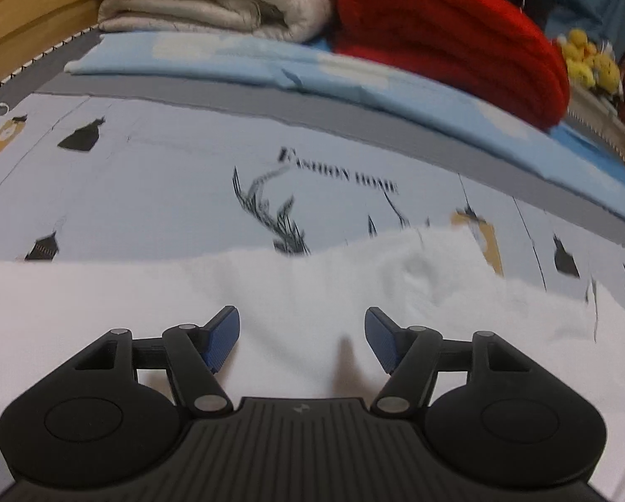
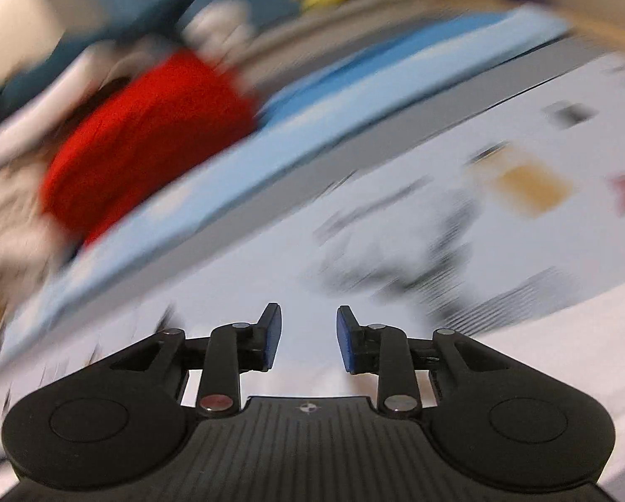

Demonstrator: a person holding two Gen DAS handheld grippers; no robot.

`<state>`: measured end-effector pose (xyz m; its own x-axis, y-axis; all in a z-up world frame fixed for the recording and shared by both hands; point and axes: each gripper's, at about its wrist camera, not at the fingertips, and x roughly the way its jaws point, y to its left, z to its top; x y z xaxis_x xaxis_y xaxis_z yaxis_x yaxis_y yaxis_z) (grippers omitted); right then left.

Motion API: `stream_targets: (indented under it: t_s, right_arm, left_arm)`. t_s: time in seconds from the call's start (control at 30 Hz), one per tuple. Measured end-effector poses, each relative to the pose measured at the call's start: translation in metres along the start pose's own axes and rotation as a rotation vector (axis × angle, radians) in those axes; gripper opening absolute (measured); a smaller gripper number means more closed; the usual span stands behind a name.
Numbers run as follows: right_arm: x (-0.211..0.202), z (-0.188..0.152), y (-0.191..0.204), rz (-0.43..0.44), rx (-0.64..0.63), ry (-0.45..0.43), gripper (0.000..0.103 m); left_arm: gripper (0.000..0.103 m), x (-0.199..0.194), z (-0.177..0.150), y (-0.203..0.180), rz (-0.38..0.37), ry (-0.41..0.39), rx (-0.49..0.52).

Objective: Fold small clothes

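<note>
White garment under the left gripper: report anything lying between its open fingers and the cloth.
Nothing visible does. The left gripper is open directly over the white garment, with only bare cloth between its blue pads. The folded red blanket and cream blanket sit far behind.

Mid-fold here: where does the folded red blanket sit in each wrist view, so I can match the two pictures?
Left wrist: red blanket at upper right, atop the light blue bedding.
Right wrist: red blanket at upper left, heavily motion-blurred.
Shared landmark: the light blue bedding beneath it in both views.
</note>
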<state>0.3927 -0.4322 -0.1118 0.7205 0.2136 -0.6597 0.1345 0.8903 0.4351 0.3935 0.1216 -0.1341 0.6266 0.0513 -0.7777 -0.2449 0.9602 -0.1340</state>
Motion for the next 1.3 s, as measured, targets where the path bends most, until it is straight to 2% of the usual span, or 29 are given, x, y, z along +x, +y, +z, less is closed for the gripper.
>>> stream_targets:
  t_s: [0.1,0.17,0.3,0.37,0.47,0.5,0.53,0.57,0.67,0.8,0.87,0.93,0.97,1.13,1.2,1.3]
  right_arm:
    - [0.038,-0.018,0.041,-0.025,-0.068,0.109,0.038]
    - [0.062,-0.029,0.057,-0.056,-0.106,0.178,0.039]
    - [0.083,-0.046,0.089,-0.139,-0.253,0.175,0.048]
    - [0.083,-0.050,0.097,-0.188,-0.312,0.152,0.042]
    - [0.090,-0.046,0.095,-0.227,-0.351,0.123,0.027]
    - [0.091,-0.045,0.095,-0.230,-0.358,0.116,0.021]
    - [0.094,-0.042,0.093,-0.230,-0.356,0.111,0.019]
    - [0.097,-0.040,0.091,-0.227,-0.348,0.108,0.016]
    - [0.104,-0.035,0.093,-0.221,-0.342,0.096,0.015]
    - [0.114,-0.028,0.098,-0.210,-0.328,0.072,0.016]
    - [0.119,-0.024,0.101,-0.204,-0.335,0.052,0.018]
    - [0.118,-0.021,0.104,-0.213,-0.347,0.042,0.019]
    - [0.113,-0.019,0.105,-0.209,-0.345,0.038,0.021]
    - [0.048,-0.006,0.122,-0.144,-0.326,-0.035,0.022]
    - [0.012,-0.004,0.128,-0.118,-0.316,-0.071,0.022]
    - [-0.052,-0.011,0.134,-0.067,-0.299,-0.125,0.022]
  left_arm:
    - [0.072,0.007,0.008,-0.001,-0.062,-0.033,-0.004]
    - [0.072,0.012,0.010,-0.010,-0.099,-0.061,0.024]
    - [0.072,0.034,0.007,-0.027,-0.149,-0.043,0.085]
    - [0.068,0.050,0.003,-0.031,-0.139,-0.011,0.111]
    - [0.043,0.059,-0.002,-0.038,-0.104,-0.056,0.202]
    - [0.023,0.060,-0.002,-0.041,-0.117,-0.064,0.234]
    - [0.009,0.062,0.000,-0.043,-0.142,-0.059,0.246]
    - [0.005,0.064,0.002,-0.044,-0.150,-0.055,0.247]
    - [0.004,0.067,0.005,-0.050,-0.119,-0.075,0.253]
    - [0.005,0.073,0.012,-0.047,-0.099,-0.086,0.185]
    - [0.012,0.072,0.016,-0.047,-0.082,-0.077,0.163]
    - [0.032,0.063,0.019,-0.043,-0.071,-0.054,0.124]
    - [0.033,0.056,0.020,-0.041,-0.075,-0.052,0.109]
    - [0.033,-0.005,0.015,-0.036,-0.093,-0.071,0.146]
    - [0.033,-0.037,0.010,-0.034,-0.097,-0.103,0.176]
    - [0.033,-0.094,-0.005,-0.029,-0.095,-0.166,0.166]
